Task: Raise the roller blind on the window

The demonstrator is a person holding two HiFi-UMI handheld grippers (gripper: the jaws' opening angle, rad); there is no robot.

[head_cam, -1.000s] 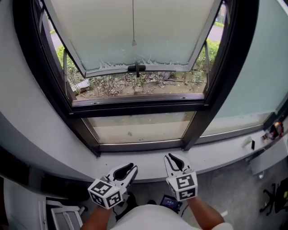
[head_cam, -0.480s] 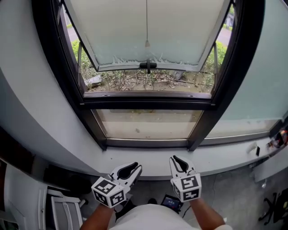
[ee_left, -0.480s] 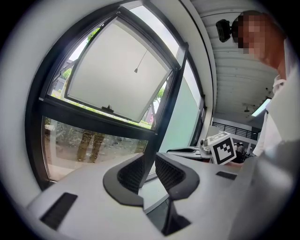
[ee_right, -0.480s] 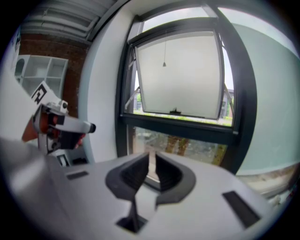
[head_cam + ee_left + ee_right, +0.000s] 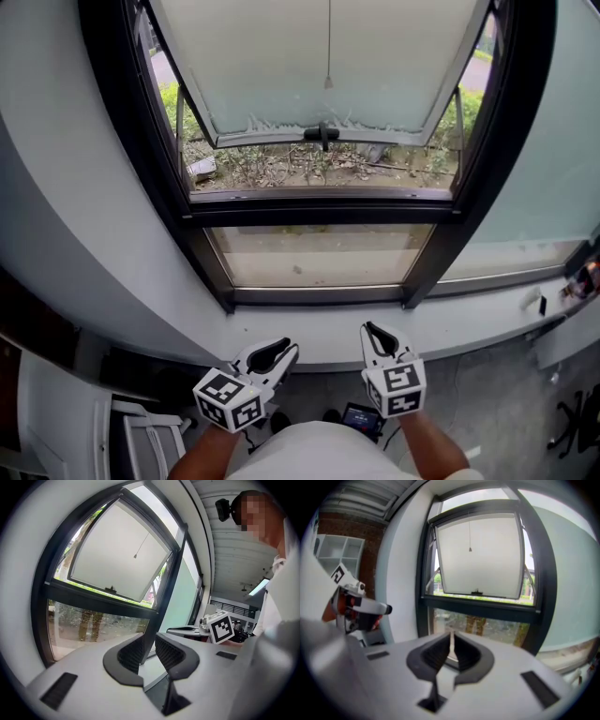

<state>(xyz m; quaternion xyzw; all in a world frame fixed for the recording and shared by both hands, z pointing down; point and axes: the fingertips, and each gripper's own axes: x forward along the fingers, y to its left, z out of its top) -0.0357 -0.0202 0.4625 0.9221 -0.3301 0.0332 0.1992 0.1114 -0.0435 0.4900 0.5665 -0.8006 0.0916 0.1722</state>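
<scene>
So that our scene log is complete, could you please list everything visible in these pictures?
Window frame: one, black, straight ahead.
Upper sash panel: one, pale, swung outward at its bottom.
Pull cord: one, thin, hanging down the panel's middle.
Handle: one, black, on the sash's bottom edge.
Lower pane: one, clear, under the crossbar.
Sill: one, white, below the window.
Shrubs: several, green, outside.
Rack: one, white, lower left.
Left gripper: one, white with black jaws, jaws apart, empty.
Right gripper: one, same colours, jaws just closing, nearly together, nothing between.
</scene>
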